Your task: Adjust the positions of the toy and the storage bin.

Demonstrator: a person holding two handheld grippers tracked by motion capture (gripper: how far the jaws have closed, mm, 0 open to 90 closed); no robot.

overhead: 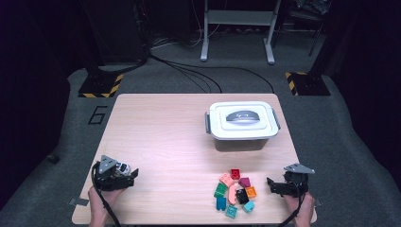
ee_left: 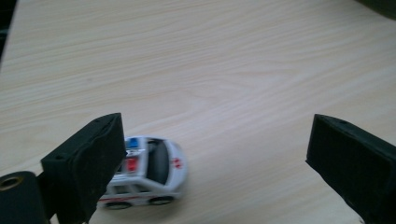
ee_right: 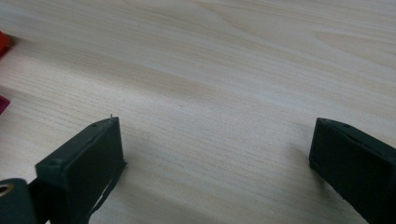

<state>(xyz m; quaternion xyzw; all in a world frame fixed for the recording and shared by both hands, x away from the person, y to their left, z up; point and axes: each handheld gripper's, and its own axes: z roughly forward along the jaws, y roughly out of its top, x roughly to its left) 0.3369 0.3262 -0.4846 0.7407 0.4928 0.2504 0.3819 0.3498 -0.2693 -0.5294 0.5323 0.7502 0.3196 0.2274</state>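
A small white toy car (ee_left: 154,170) with red marks and a blue roof light stands on the wooden table (ee_left: 233,70). It sits just inside the left jaw of my left gripper (ee_left: 215,158), partly hidden behind that jaw. The jaws stand wide apart and no pad presses on the car. From above, the toy car (overhead: 122,168) sits at my left gripper (overhead: 128,174) near the table's front left. My right gripper (overhead: 272,184) is at the front right; in its own view my right gripper (ee_right: 215,158) stands open over bare wood.
A pile of several coloured bricks (overhead: 234,191) lies just left of the right gripper. A white lidded box (overhead: 241,120) with grey handle and clips stands at the back right. Red brick edges (ee_right: 3,44) show at the left border of the right gripper view.
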